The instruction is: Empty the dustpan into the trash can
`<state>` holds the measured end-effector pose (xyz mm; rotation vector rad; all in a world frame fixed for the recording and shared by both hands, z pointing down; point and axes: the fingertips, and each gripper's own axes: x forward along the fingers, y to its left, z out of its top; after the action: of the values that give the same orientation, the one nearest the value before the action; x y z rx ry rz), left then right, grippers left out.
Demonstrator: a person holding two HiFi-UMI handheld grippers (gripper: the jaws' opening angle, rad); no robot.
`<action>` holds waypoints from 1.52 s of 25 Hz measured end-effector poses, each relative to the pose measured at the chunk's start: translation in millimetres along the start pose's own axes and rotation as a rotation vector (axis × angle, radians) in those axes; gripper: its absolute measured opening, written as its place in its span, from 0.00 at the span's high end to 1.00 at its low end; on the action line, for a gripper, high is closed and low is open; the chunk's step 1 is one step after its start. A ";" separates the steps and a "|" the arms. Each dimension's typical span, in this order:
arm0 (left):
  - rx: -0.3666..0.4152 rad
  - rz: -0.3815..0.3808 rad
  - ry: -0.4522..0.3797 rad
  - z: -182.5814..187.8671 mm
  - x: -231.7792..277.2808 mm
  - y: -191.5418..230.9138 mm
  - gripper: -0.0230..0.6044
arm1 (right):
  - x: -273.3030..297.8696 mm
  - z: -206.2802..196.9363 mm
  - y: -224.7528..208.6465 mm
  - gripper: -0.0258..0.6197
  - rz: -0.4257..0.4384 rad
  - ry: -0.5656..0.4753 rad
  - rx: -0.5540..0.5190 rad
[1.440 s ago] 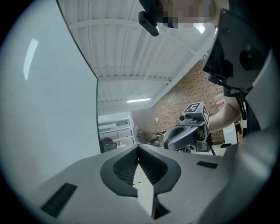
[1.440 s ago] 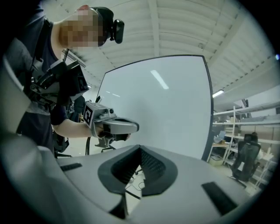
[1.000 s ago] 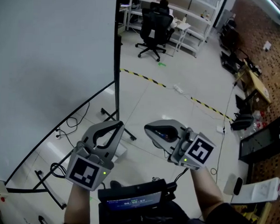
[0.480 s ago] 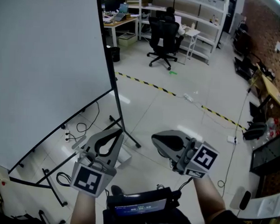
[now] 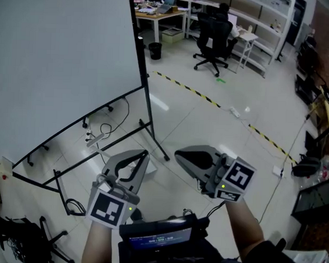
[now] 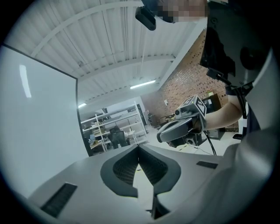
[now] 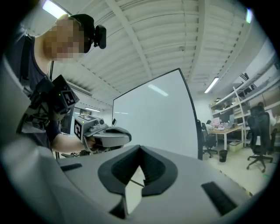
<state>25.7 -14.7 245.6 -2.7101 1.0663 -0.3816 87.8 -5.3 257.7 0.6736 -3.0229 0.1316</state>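
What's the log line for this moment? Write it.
left gripper: shut, empty | right gripper: shut, empty | dustpan: not in view | whiteboard: left of both grippers

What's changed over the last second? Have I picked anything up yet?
The head view swung: the chair slid right in the picture, more of the whiteboard stand shows, and a desk and black bin came into sight. Nothing was taken hold of or let go. The left gripper and right gripper stayed shut, empty, side by side.
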 end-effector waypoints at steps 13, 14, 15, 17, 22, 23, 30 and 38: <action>0.004 0.085 -0.057 1.0 -81.2 49.4 0.97 | 54.8 18.0 43.9 0.95 0.033 -0.057 0.009; 0.000 0.093 -0.062 -1.5 -90.5 55.7 0.97 | 60.3 18.6 49.1 0.95 0.033 -0.053 0.006; -0.012 0.102 -0.070 -3.8 -99.5 62.8 0.97 | 66.3 19.1 53.1 0.95 0.032 -0.049 0.002; -0.041 0.119 -0.086 -7.6 -114.1 78.7 0.97 | 79.0 20.6 56.4 0.95 0.027 -0.042 -0.013; -0.058 0.128 -0.079 -19.0 -140.6 96.0 0.97 | 99.9 17.6 70.1 0.95 0.014 -0.012 -0.033; -0.066 0.123 -0.077 -21.3 -145.3 95.8 0.97 | 102.2 17.2 75.0 0.95 0.012 -0.006 -0.035; -0.070 0.084 -0.089 -23.0 -149.0 87.2 0.97 | 106.9 19.9 88.8 0.95 0.009 0.006 -0.034; -0.033 0.062 -0.104 -22.6 -146.6 101.4 0.97 | 126.8 19.8 92.2 0.95 0.028 -0.032 0.034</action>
<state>-149.3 11.4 214.5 -2.6845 1.1339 -0.2128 -66.6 22.5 238.7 0.6430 -3.0684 0.1744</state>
